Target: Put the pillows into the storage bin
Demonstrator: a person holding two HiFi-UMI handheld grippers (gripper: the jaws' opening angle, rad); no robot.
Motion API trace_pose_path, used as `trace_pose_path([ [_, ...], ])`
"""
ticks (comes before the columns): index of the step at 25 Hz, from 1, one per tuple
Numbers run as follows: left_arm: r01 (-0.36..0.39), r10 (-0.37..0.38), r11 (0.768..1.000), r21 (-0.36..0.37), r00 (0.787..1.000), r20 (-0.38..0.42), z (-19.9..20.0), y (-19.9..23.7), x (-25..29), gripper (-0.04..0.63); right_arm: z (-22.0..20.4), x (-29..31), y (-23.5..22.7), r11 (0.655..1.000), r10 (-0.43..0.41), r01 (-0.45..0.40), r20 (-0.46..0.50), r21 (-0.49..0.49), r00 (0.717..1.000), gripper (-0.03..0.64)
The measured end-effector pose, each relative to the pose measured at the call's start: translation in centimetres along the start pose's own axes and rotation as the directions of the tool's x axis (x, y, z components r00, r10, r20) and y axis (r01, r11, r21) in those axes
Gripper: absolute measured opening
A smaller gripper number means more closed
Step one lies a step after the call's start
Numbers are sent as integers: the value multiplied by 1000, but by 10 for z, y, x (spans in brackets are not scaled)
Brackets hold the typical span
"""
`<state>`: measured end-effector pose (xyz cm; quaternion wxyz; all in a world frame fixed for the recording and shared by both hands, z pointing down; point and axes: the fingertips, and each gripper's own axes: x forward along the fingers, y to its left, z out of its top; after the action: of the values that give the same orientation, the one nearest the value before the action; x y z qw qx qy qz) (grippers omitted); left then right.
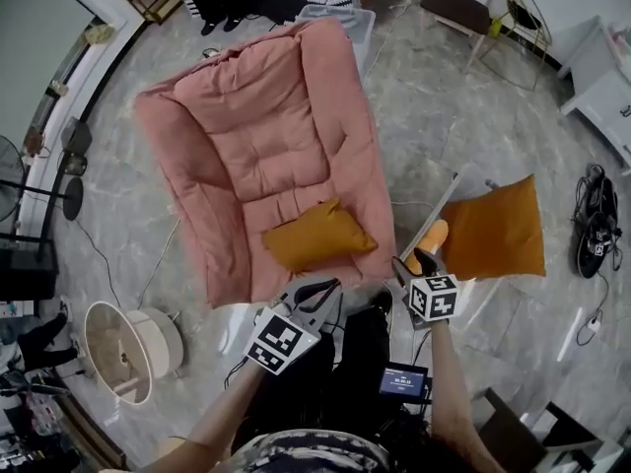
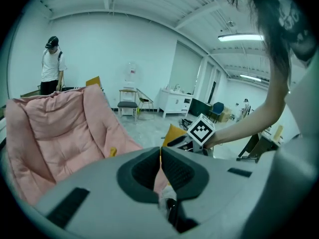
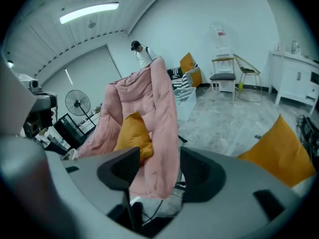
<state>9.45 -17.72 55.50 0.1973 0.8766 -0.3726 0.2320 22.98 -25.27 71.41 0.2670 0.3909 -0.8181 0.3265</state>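
Above grey floor (image 1: 444,116), left tongs (image 1: 317,291) and right tongs (image 1: 414,261) slant downward.

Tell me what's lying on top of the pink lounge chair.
One orange pillow lies on the seat of the pink lounge chair, near its front edge. Nothing else shows on it. The patch of seat under the pillow is covered.

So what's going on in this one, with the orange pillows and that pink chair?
A person holding a gripper in each hand stands at the foot of the pink lounge chair. One orange pillow lies on the chair's seat and a second pillow lies on the floor to its right. Neither is held: the left gripper is shut on nothing and the right gripper is open and empty. The clear storage bin sits beyond the chair's far end, and no pillow shows in it.
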Motion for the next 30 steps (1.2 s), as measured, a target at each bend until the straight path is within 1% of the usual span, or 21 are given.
trace_pose_path([
  [5,-47,47,998,-43,999,8,-29,28,-38,14,16,27,62,993,63,-65,-26,-95,998,255],
  [8,-90,92,993,-70,996,17,-42,45,-56,14,37,48,84,983,91,-97,-46,-156,995,264],
  [10,-124,127,987,-99,992,25,-51,57,-66,14,50,64,94,973,109,-121,-72,-198,991,267],
  [11,-140,144,983,-116,989,28,-55,62,-70,14,56,73,98,968,117,-133,-87,-215,989,279],
  [13,-169,175,975,-144,984,31,-64,72,-79,14,66,91,103,962,127,-151,-118,-229,985,306],
  [16,-214,221,961,-177,975,26,-80,83,-93,14,74,123,106,964,128,-161,-163,-211,978,343],
  [19,-271,282,936,-225,959,18,-97,94,-108,14,77,152,108,968,136,-174,-205,-182,969,381],
  [22,-322,337,904,-280,942,3,-115,99,-123,14,77,175,112,970,138,-179,-236,-164,962,393],
  [24,-352,366,883,-312,930,-12,-127,100,-133,14,74,185,112,973,99,-147,-256,-178,962,393],
  [25,-365,380,872,-326,925,-20,-134,100,-138,14,72,188,112,973,68,-122,-261,-196,963,349],
  [26,-377,392,861,-340,919,-26,-140,100,-143,14,70,189,113,971,41,-100,-262,-219,964,326],
  [28,-396,413,843,-365,910,-34,-148,98,-154,14,65,184,118,963,2,-72,-259,-261,966,299],
  [30,-403,424,833,-380,905,-31,-150,98,-162,14,62,175,126,955,-14,-61,-248,-291,969,272],
])
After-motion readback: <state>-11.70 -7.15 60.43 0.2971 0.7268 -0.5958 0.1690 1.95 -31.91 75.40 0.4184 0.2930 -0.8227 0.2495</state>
